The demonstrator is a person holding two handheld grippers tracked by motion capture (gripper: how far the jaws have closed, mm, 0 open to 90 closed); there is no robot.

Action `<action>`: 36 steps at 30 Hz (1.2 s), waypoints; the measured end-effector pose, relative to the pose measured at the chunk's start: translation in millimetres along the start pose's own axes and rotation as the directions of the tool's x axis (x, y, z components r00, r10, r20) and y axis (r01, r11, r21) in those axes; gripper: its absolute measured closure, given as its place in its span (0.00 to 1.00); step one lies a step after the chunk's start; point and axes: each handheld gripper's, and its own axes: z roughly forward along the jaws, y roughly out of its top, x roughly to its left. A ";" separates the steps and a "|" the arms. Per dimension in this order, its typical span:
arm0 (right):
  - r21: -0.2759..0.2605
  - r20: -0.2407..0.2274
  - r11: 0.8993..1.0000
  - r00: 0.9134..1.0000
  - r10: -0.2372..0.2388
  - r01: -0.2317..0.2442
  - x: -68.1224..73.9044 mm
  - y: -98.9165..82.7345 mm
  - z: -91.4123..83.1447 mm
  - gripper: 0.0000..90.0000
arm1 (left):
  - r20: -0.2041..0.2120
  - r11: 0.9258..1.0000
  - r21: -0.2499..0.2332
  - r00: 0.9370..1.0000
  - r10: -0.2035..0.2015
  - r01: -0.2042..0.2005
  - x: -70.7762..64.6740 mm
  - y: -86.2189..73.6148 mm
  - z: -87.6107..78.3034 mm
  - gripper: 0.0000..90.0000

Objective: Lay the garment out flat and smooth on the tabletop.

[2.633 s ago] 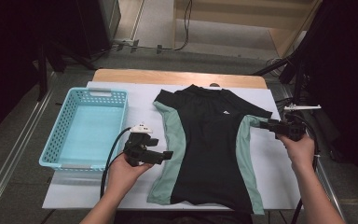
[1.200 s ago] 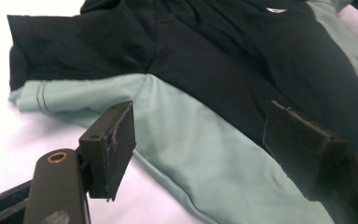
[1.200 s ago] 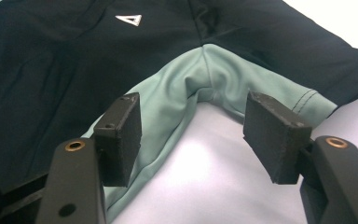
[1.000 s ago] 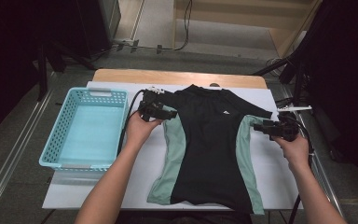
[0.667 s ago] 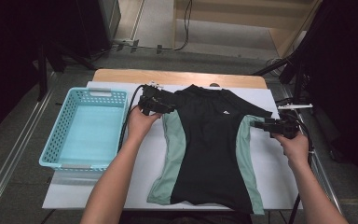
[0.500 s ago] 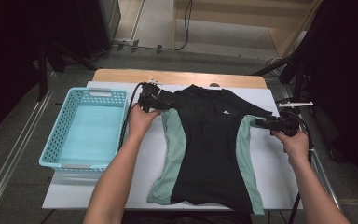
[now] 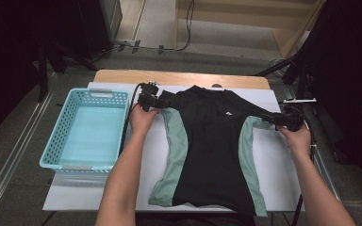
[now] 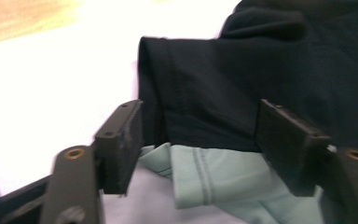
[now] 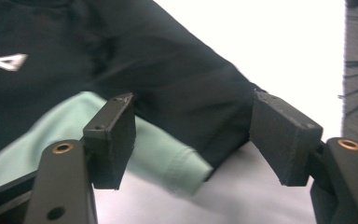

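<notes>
A black T-shirt (image 7: 212, 141) with mint-green side panels lies flat, face up, on the white sheet, collar at the far side. My left gripper (image 7: 156, 100) is at the shirt's left sleeve. In the left gripper view the black sleeve end (image 8: 205, 93) lies between the jaws of the left gripper (image 8: 200, 116). They have just been closing, and a gap remains at each pad. My right gripper (image 7: 275, 117) is at the right sleeve. That sleeve (image 9: 186, 88) lies between the jaws of the right gripper (image 9: 193, 107), which have just been closing a little and stand clear of the cloth.
A light-blue plastic basket (image 7: 59, 134) stands left of the shirt. The white sheet (image 7: 283, 174) covers a wooden table (image 7: 179, 77). Dark equipment and cables crowd the floor beyond the table's right edge.
My left hand has travelled from the shirt's left side up to the left sleeve and settled lower. My right hand has shifted a little outward and down at the right sleeve.
</notes>
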 end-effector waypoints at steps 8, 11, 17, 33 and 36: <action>0.032 0.033 0.999 0.999 0.013 -0.014 -5.8 -2.3 14.4 0.37 | -0.112 0.999 0.012 0.993 0.039 -0.038 -7.4 -1.5 2.1 0.70; 0.037 0.041 0.999 0.999 0.010 -0.012 -5.4 -3.3 16.3 0.38 | -0.122 0.998 0.024 0.991 0.052 -0.050 -10.5 -3.1 0.4 0.82; 0.031 0.060 1.000 0.998 -0.004 0.002 -4.6 -5.0 16.1 0.44 | -0.104 0.999 0.051 0.995 -0.001 0.006 -9.6 -6.2 -6.6 0.95; 0.074 0.113 0.997 0.994 0.004 -0.012 -2.6 -0.5 6.9 0.94 | -0.103 0.989 0.027 0.985 -0.139 0.143 -15.1 -14.8 -34.7 0.97; 0.045 0.121 0.999 0.993 0.019 -0.024 -7.1 1.7 -1.8 0.94 | -0.099 0.989 0.005 0.984 -0.147 0.148 -13.5 -14.0 -42.5 0.97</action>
